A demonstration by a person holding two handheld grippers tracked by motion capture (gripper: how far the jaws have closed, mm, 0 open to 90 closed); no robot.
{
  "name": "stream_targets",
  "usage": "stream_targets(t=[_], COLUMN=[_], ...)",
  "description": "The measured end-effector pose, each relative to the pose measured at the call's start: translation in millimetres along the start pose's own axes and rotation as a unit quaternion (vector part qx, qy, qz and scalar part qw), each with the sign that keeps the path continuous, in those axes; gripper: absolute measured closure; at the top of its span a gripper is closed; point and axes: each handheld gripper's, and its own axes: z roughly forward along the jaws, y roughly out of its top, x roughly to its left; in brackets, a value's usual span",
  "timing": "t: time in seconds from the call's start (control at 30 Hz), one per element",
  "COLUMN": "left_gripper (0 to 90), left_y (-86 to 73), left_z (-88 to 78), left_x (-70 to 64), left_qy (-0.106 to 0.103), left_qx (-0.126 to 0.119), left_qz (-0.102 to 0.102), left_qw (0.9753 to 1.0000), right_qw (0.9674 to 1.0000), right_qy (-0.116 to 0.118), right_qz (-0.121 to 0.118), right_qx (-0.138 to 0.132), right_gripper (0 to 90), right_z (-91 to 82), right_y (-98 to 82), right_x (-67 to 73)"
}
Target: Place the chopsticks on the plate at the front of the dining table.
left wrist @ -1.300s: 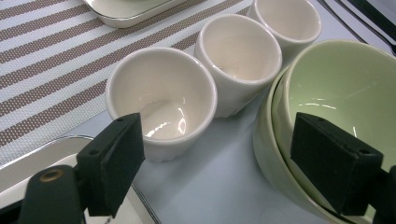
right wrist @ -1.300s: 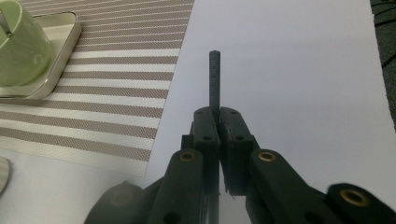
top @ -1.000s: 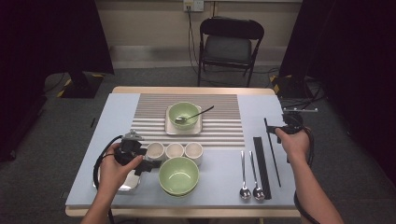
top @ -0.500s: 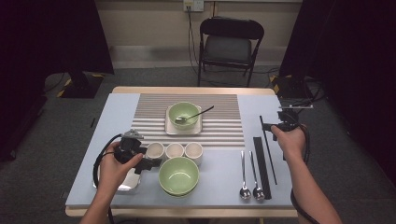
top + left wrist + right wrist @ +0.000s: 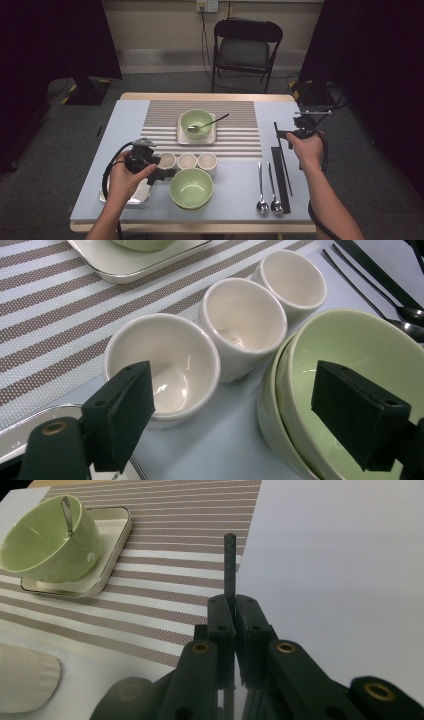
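Over at the bench's right side, I had the right claw clamped tight on a thin black chopstick, its far end jutting beyond the jaws above the edge of the striped mat. From the high view, that chopstick sat lifted at one end, just beside the long black rest and two spoons. My left claw hung with jaws wide apart, gripping nothing, over the first white cup and the stacked green bowls.

Green bowl; white cups; brown-striped mat; black chopstick; pale blue table.
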Motion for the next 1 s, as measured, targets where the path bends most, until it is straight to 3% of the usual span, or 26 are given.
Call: stream_targets(t=[0.1, 0.2, 0.27, 0.8, 1.0], left_gripper=[17.0, 17.2, 17.2, 18.9, 20.9], left_y=[2.2, 4.8, 6.4, 20.6, 25.7], left_z=[0.0, -0.5, 1.0, 2.8, 1.8], left_x=[-0.9, -1.6, -3.1, -8.2, -10.5], left_qy=[0.002, -0.006, -0.008, -0.021, -0.037], left_qx=[0.0, 0.018, 0.016, 0.004, 0.003], left_qz=[-0.001, 0.016, 0.017, 0.001, -0.004], left_qw=[1.0, 0.9997, 0.9997, 0.9998, 0.9993], right_qw=[1.0, 1.0, 1.0, 0.9997, 0.9995], right_qy=[0.002, 0.003, 0.004, 0.023, 0.029], right_qz=[0.0, -0.002, -0.004, -0.009, -0.012], right_qx=[0.001, 0.001, 0.003, -0.009, -0.01], right_gripper=[86.6, 86.6, 86.6, 86.5, 86.5], right_z=[0.9, 1.4, 2.5, 4.8, 6.3], right_y=[0.2, 1.0, 1.0, 6.6, 6.4], right_x=[1.5, 3.9, 5.4, 19.7, 24.8])
